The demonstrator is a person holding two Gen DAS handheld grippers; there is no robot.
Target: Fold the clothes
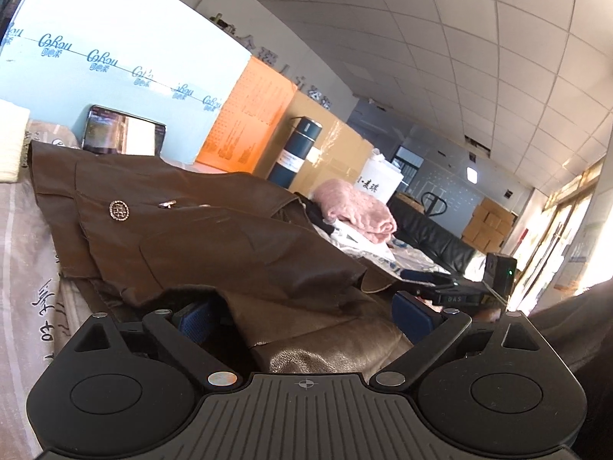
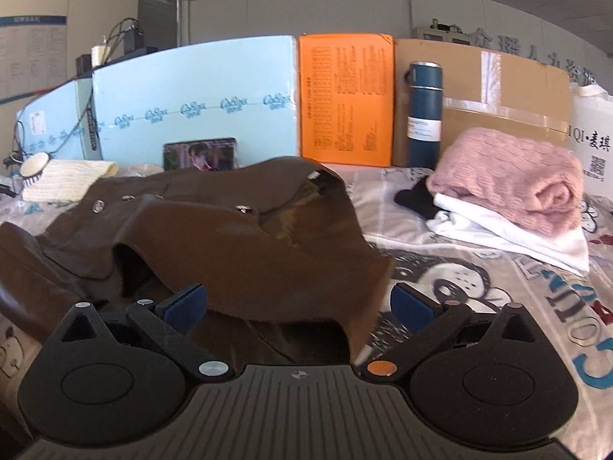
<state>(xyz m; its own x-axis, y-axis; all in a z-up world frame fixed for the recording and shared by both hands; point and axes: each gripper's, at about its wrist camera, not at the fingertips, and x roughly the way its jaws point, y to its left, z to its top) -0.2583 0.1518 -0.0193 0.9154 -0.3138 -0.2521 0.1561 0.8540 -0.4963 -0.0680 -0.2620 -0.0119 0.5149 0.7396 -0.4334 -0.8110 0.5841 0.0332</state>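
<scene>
A brown leather jacket (image 1: 214, 230) with metal buttons lies partly folded on a bed with a printed sheet (image 2: 479, 306). In the left wrist view my left gripper (image 1: 306, 318) is open; the jacket's near fold lies loose between its blue pads (image 1: 195, 320), which do not press on it. In the right wrist view my right gripper (image 2: 299, 304) is also open. The jacket (image 2: 237, 241) has a raised flap, and its near edge hangs between the spread pads (image 2: 415, 303) without being gripped.
A pink knitted sweater (image 2: 509, 184) rests on a white garment (image 2: 498, 234) at the right, with a dark cloth (image 2: 415, 197) beside it. Behind stand a blue flask (image 2: 425, 115), an orange board (image 2: 345, 99), a cardboard box (image 2: 498, 92), a pale blue panel (image 2: 191, 96) and a phone (image 2: 201, 155).
</scene>
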